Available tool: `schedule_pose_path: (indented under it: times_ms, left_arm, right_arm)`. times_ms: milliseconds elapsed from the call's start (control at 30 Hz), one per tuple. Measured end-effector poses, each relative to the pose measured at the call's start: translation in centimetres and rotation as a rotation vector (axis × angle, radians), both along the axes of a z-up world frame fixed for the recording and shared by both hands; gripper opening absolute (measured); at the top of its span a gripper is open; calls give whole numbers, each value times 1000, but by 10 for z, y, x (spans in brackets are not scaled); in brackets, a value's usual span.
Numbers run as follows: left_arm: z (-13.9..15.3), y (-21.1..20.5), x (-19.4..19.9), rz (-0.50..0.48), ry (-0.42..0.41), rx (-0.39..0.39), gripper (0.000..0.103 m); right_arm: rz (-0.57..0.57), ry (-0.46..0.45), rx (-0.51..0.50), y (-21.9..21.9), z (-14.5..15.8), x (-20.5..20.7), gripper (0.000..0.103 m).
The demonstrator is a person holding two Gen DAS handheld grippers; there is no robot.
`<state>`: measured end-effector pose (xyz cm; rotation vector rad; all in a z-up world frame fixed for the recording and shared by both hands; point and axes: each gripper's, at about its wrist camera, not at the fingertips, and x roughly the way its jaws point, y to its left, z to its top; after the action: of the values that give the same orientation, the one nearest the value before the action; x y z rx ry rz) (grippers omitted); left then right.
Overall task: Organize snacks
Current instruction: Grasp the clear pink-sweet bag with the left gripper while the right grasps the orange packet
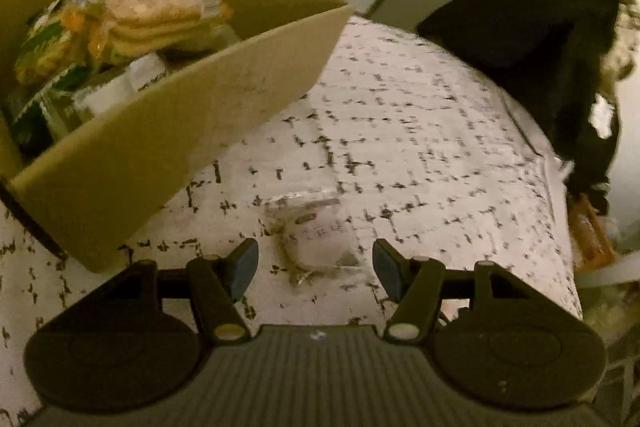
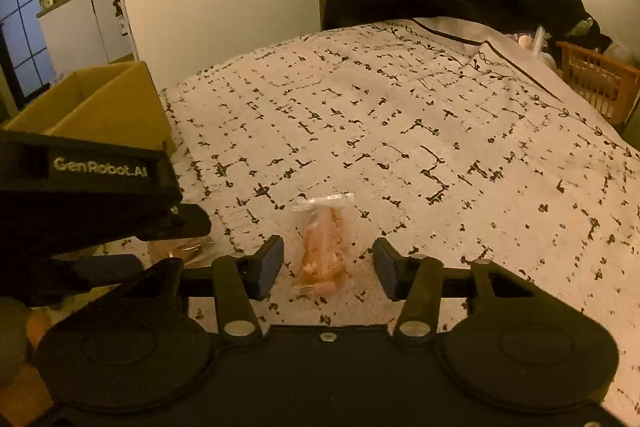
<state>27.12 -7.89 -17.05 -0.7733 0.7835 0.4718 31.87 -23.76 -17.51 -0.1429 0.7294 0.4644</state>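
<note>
L gripper (image 1: 315, 263) is held open over a pale round wrapped snack (image 1: 320, 241) on the tablecloth (image 1: 440, 131), beside the cardboard box (image 1: 168, 147); R gripper (image 2: 327, 265) is kept open round an orange snack pkt (image 2: 323, 247), pads not touching

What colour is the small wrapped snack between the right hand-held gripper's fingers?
Orange, in a clear wrapper; right wrist view shows it best.

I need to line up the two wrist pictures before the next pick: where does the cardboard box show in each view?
Left wrist view: the cardboard box fills the upper left, open, with snack packs inside.
Right wrist view: the cardboard box sits at the left edge, partly behind the left gripper.
Shared landmark: the patterned tablecloth it stands on.
</note>
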Motion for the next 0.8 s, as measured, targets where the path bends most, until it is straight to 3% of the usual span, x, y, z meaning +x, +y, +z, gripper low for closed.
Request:
schedule_pose_path:
  times_ms: [233,333,533,667,800]
  left_arm:
    - [-2,-14,10,-37,57,96,61]
    - [-2,-20,17,-68,115,155,52]
    - [0,-19,18,-88,151,171,42]
    - [1,-18,8,-113,120,148,34]
    - [7,-17,-4,-132,95,104,31]
  right_arm:
    - [-48,30,47,-12,0,3,30]
    - [-59,34,30,-10,1,1,30]
    - [-102,60,26,-10,6,-5,30]
    - [-140,94,75,-13,14,-9,30]
    - [-168,75,48,-12,25,-19,30]
